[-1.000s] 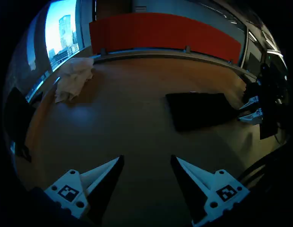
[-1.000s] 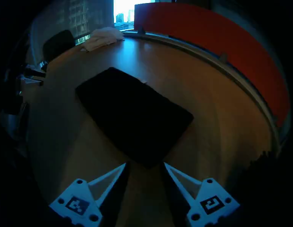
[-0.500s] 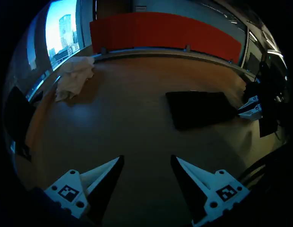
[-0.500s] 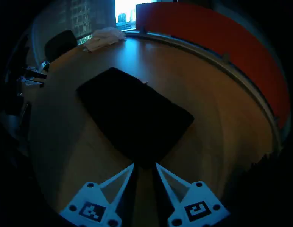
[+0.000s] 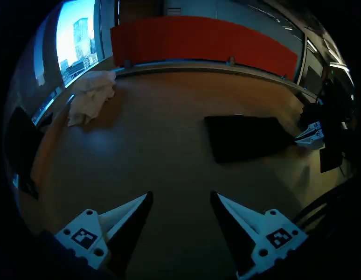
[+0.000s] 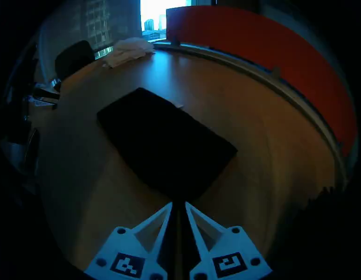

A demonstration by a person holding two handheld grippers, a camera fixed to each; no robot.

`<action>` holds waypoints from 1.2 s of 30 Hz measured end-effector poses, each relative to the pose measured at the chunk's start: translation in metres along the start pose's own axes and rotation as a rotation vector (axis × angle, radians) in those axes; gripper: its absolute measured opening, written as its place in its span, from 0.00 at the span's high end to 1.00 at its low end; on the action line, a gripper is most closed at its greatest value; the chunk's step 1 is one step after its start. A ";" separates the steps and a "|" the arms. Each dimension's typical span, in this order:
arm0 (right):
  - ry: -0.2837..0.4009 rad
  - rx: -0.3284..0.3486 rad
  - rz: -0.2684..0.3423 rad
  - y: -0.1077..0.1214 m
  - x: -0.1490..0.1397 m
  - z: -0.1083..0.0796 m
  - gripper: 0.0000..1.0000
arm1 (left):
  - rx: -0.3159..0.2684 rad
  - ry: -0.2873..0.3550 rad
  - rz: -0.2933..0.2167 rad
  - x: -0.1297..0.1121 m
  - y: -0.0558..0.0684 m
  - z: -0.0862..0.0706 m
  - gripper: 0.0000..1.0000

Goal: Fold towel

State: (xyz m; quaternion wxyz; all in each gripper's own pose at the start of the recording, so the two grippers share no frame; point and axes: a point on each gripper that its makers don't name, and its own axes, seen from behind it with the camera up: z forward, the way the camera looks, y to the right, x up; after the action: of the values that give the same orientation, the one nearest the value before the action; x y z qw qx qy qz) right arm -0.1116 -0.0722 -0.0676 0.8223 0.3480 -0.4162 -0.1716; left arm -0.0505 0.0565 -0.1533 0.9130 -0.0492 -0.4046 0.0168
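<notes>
Black towel lies diagonally, near corner in right tongs.

Long wooden table, red partition, bright window, dark chair

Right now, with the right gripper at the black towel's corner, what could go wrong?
The right gripper is nearly shut at just the near corner tip of the black towel, so the cloth may slip out on lifting. The left gripper hangs open, far from it, so a one-corner lift could drag or bunch the towel.
</notes>
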 end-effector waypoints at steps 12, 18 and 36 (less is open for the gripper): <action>0.028 -0.029 -0.017 0.007 0.011 -0.014 0.97 | -0.001 -0.003 -0.004 0.000 0.001 -0.003 0.09; 0.043 -0.043 -0.018 0.011 0.017 -0.025 0.97 | -0.004 -0.005 -0.006 -0.002 0.003 -0.006 0.09; 0.111 -0.069 -0.127 0.009 0.073 -0.047 0.97 | -0.011 -0.007 -0.029 -0.009 0.007 -0.015 0.10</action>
State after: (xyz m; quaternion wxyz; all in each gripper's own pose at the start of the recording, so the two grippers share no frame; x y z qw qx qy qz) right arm -0.0309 -0.0872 -0.0391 0.8431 0.3540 -0.3410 -0.2181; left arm -0.0453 0.0613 -0.1703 0.9115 -0.0483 -0.4085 0.0017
